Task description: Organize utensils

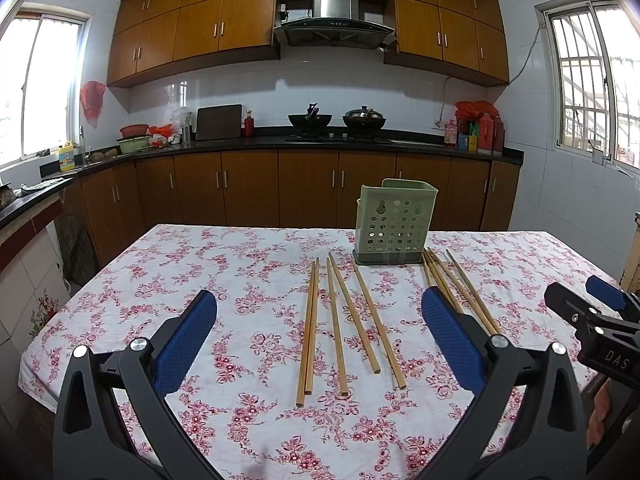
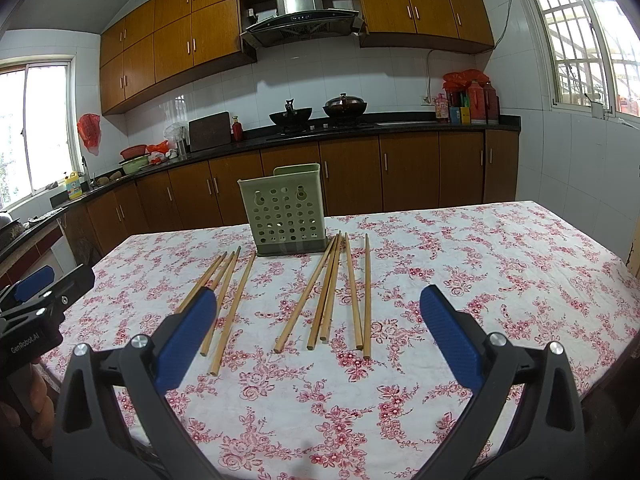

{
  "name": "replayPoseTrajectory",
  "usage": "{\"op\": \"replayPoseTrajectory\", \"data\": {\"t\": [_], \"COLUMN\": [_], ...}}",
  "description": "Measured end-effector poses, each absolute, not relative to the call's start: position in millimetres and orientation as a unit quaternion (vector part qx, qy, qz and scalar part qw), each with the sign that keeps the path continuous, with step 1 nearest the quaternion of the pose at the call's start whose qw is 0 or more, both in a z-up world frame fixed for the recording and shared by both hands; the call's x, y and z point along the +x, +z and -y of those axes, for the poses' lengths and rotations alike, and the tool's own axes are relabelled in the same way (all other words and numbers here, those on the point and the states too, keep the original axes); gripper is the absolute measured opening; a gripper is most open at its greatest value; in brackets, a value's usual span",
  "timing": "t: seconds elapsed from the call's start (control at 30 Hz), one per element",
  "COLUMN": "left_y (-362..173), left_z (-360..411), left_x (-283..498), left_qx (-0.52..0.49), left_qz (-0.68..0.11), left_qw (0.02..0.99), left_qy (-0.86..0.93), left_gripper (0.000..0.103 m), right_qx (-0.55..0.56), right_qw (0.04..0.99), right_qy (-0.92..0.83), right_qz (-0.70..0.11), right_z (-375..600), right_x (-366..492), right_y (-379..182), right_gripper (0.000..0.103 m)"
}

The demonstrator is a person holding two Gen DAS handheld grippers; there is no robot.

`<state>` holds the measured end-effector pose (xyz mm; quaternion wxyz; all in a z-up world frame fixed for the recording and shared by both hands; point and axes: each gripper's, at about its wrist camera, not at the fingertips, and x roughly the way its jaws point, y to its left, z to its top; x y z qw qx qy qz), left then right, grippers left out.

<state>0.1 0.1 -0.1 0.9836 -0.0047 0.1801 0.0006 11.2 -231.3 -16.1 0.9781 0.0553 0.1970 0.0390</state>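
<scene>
Floral tablecloth [image 1: 224,280] carries chopsticks [image 1: 340,320] and holder [image 1: 394,224], wooden cabinets [image 1: 248,188] behind.

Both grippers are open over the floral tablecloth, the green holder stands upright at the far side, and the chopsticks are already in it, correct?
Not quite: the chopsticks are not in the green holder. They lie flat on the floral tablecloth in two groups in front of it, as the right wrist view shows. The left gripper and right gripper are open, and the holder stands upright.

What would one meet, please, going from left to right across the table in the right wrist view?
Left gripper → left group of chopsticks → green perforated utensil holder → right group of chopsticks → bare floral tablecloth.
</scene>
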Motion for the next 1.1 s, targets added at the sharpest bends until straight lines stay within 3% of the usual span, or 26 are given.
{"op": "replayPoseTrajectory", "data": {"t": [0.47,0.73,0.8,0.97,1.1], "left_y": [-0.6,-18.6,-24.7,-35.9,-46.5], "left_z": [-2.0,-14.6,-22.7,-34.7,-38.9], "left_x": [3.5,30.0,38.3,52.1,63.2], "left_qx": [-0.004,-0.017,-0.024,-0.033,-0.029], "left_qz": [-0.186,-0.246,-0.269,-0.311,-0.342], "left_qw": [0.982,0.968,0.961,0.947,0.937], "left_qy": [0.005,0.048,0.058,0.066,0.065], "left_gripper": [0.101,0.101,0.101,0.101,0.101], "right_qx": [0.063,0.089,0.103,0.165,0.153], "right_qw": [0.976,0.949,0.938,0.898,0.888], "right_qy": [0.037,-0.018,-0.026,-0.012,-0.006], "right_qz": [-0.206,-0.301,-0.33,-0.408,-0.433], "right_z": [235.7,261.7,272.3,292.9,285.2], "right_x": [15.9,72.4,90.1,140.1,159.3], "right_y": [-20.0,-44.9,-53.6,-82.1,-93.0], "right_gripper": [0.099,0.099,0.091,0.046,0.027]}}
